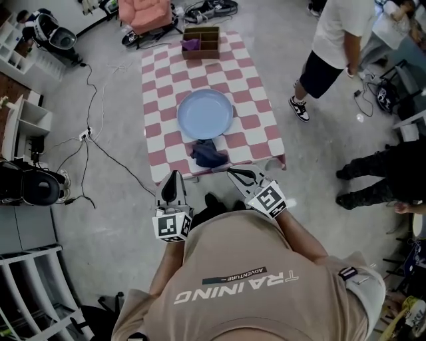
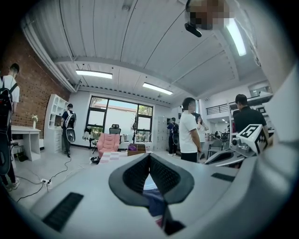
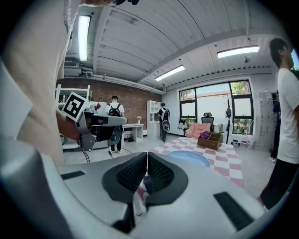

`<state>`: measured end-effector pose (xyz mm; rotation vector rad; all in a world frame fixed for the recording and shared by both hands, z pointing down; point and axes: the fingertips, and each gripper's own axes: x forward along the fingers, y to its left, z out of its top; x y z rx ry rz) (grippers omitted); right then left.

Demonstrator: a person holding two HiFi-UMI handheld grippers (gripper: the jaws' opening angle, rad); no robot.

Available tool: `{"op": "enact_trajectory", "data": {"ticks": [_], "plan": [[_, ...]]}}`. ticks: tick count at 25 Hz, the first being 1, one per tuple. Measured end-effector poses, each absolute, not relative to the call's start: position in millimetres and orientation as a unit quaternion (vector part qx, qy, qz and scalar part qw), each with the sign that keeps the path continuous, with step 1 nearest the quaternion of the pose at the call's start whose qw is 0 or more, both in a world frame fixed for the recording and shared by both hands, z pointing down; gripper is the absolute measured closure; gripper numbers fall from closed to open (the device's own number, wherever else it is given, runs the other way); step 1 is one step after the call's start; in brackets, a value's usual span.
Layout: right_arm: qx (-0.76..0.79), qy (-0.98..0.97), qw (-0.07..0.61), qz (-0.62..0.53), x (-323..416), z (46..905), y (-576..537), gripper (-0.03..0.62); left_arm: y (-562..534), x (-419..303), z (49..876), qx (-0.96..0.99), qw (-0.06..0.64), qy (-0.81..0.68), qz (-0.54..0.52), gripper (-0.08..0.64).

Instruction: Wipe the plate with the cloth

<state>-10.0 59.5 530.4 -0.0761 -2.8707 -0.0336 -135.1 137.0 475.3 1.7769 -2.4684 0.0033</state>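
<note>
A pink-and-white checkered table (image 1: pixel 256 100) stands on the grey floor. At its far end is a wooden divided box (image 1: pixel 203 41) with something purple (image 1: pixel 191 44), perhaps folded fabric, in a left compartment. A pink armchair (image 1: pixel 145 13) sits beyond the table, a person in a white shirt and dark shorts (image 1: pixel 336 40) stands to its right, and black cables (image 1: pixel 93 100) trail on the left to a power strip (image 1: pixel 85 135) near white shelving (image 1: pixel 26 123).

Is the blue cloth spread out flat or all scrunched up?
Scrunched up. The cloth sits in a lumpy, wrinkled heap on the checkered table, next to the plate, not laid flat.
</note>
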Motion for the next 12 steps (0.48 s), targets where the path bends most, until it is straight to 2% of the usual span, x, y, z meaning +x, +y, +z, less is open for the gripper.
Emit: {"op": "enact_trajectory", "data": {"ticks": [12], "plan": [[0.02, -0.988, 0.155, -0.021, -69, 528, 31, 0.574, 97, -195, 490, 0.628, 0.061, -0.776, -0.01, 0.545]]}}
